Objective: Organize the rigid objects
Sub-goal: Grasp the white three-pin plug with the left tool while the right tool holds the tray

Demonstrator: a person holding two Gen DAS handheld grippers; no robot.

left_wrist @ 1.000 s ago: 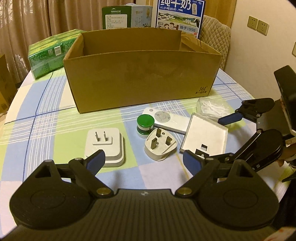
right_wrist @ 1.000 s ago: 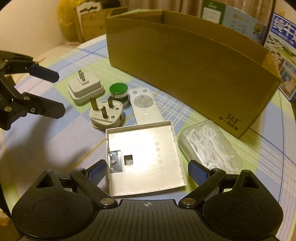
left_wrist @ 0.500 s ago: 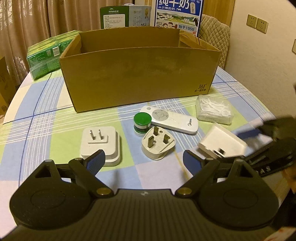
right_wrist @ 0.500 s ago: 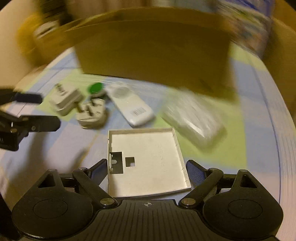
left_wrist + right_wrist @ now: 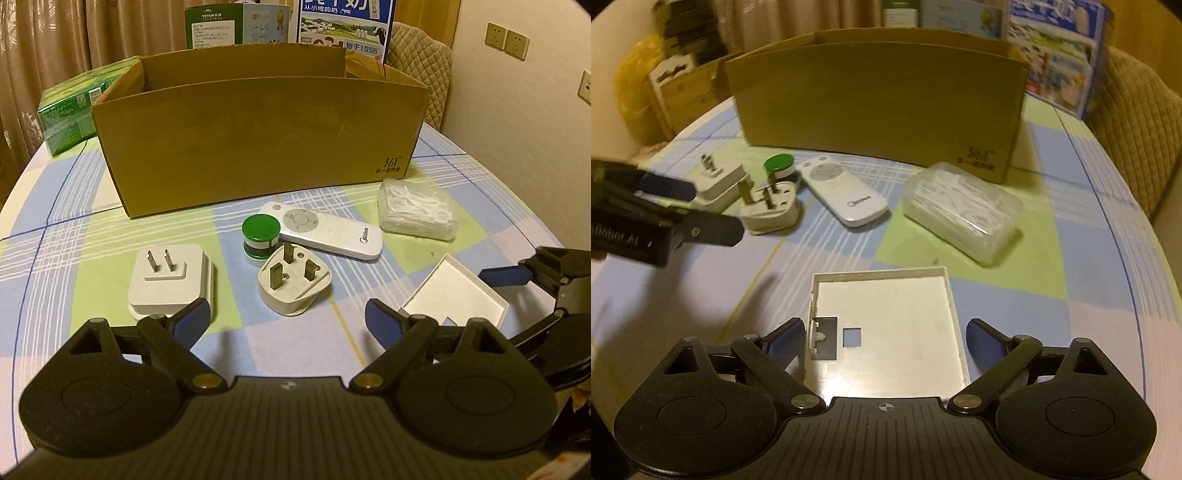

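A square white plastic cover plate [image 5: 890,325] sits between the fingers of my right gripper [image 5: 884,341], whose jaws stand at its two side edges; it looks tilted up off the table in the left wrist view [image 5: 456,295]. My left gripper [image 5: 286,319] is open and empty, low over the table in front of a flat white two-pin adapter [image 5: 170,280] and a three-pin plug [image 5: 293,282]. A green-capped jar [image 5: 260,236], a white remote [image 5: 325,230] and a clear box of floss picks [image 5: 417,214] lie before the open cardboard box [image 5: 258,140].
Green packs [image 5: 70,110] and printed cartons [image 5: 343,26] stand behind the cardboard box. The round table with its checked cloth [image 5: 62,229] ends close on the right. A padded chair [image 5: 421,70] and a wall are at the right.
My right gripper has taken the cover plate and drawn it back and right, away from the remote, with one edge lifted. The left gripper has barely moved.
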